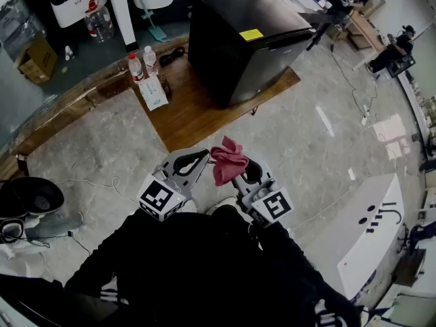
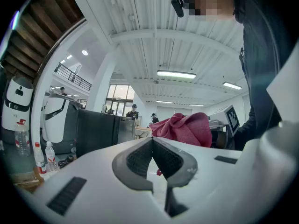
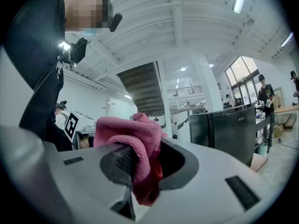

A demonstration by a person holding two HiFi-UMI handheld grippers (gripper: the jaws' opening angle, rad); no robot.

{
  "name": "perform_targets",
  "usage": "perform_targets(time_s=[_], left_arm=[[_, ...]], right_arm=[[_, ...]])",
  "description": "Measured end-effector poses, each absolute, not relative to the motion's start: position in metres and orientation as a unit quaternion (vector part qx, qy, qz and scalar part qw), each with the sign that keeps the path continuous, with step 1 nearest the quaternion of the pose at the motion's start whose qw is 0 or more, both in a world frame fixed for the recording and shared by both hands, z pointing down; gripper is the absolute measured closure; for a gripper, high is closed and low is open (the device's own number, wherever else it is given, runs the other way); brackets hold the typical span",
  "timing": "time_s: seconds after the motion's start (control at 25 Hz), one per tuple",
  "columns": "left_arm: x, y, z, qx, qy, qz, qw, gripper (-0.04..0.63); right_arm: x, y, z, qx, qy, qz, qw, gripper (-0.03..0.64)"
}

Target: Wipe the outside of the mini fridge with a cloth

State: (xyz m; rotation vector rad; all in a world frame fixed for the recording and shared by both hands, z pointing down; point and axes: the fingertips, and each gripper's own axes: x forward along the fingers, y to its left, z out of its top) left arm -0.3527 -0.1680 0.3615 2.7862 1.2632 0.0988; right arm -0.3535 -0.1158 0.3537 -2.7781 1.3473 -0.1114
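Looking down through the head view, I see the right gripper (image 1: 236,171) clamped on a pink cloth (image 1: 227,161), which bunches up above the jaws. The left gripper (image 1: 199,159) sits just beside it with nothing in it. The black mini fridge (image 1: 245,39) stands well ahead on a wooden platform (image 1: 197,111), beyond a glossy stone floor (image 1: 306,135). Two water bottles (image 1: 143,63) stand near the fridge's left side, and a cable trails on the floor to the right.

In the left gripper view the jaws meet at their tips with nothing between them. The cloth shows past them and the fridge stands at the left.

In the right gripper view the jaws pinch a fold of the cloth near its middle, the rest draping loose. I judge it light, soft and limp. It cannot break, but it could slip out under drag, so the bite should stay deep with a broad pad left free for wiping. The fridge panels look smooth and hard, and I expect the cloth to glide easily. Its corners and the yellow label (image 1: 251,35) on top might snag it.
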Motion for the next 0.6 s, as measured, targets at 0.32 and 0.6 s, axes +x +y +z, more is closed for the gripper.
perform_targets(time_s=[0.32, 0.6], left_arm=[[-0.3528, -0.1721, 0.3609, 0.909, 0.413, 0.034, 0.043, 0.591], [-0.3495, -0.1686, 0.3617, 0.908, 0.415, 0.035, 0.044, 0.591]], right_arm=[[-0.3535, -0.123, 0.3545, -0.897, 0.44, -0.044, 0.015, 0.526], [-0.3468, -0.115, 0.3515, -0.902, 0.427, -0.043, 0.041, 0.524]])
